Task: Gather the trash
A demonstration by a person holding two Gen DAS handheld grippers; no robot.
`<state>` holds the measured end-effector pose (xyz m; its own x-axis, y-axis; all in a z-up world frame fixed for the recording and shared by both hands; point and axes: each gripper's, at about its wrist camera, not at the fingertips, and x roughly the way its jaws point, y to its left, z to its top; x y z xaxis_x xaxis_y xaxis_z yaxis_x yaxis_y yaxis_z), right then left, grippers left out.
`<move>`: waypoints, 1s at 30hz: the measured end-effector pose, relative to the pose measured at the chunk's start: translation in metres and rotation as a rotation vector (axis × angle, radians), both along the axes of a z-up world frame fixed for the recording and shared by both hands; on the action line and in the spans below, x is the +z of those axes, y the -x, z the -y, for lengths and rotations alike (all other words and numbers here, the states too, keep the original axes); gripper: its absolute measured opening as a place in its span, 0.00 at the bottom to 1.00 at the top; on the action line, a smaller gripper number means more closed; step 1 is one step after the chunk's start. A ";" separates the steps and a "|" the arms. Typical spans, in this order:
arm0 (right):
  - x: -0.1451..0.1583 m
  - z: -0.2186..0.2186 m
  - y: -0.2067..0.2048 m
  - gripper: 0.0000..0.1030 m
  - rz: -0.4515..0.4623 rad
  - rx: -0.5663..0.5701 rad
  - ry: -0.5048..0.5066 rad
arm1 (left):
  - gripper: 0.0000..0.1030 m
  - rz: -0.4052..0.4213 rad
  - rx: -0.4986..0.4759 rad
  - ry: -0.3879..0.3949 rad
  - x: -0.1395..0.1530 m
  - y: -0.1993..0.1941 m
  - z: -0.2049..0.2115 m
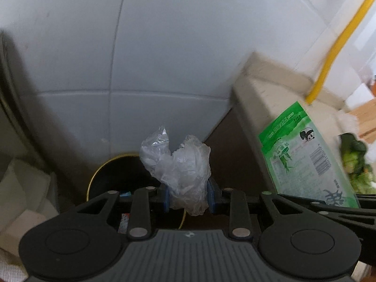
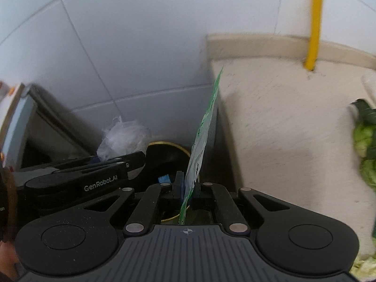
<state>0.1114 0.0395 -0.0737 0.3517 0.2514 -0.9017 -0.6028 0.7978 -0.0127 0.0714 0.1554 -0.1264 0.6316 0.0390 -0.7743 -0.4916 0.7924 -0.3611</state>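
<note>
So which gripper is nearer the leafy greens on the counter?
Right. The right gripper, shut on the green packet, is at the counter's edge with the leafy greens off to its right. The left gripper, clamping crumpled plastic, is farther left.

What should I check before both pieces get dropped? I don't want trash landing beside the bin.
1. Left gripper shut on the crumpled clear plastic: ok.
2. Right gripper shut on the green wrapper: ok.
3. Bin mouth open, below both grippers: ok.
4. Plastic directly over the bin mouth: cannot tell.
5. Wrapper clear of the counter edge: cannot tell, seen edge-on.
6. Room left in the bin: cannot tell, inside dark.
</note>
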 end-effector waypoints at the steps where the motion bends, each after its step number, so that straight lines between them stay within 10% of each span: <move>1: -0.005 -0.001 -0.002 0.05 -0.009 0.003 0.003 | 0.24 -0.016 0.007 0.003 -0.007 -0.001 -0.001; 30: -0.151 -0.049 -0.034 0.05 -0.291 0.038 0.010 | 0.24 -0.194 0.179 0.060 -0.113 0.001 -0.051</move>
<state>0.1459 0.0887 -0.2245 0.0686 0.2500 -0.9658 -0.6115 0.7755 0.1573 0.0703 0.2066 -0.2397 0.4580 0.0872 -0.8847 -0.6868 0.6665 -0.2899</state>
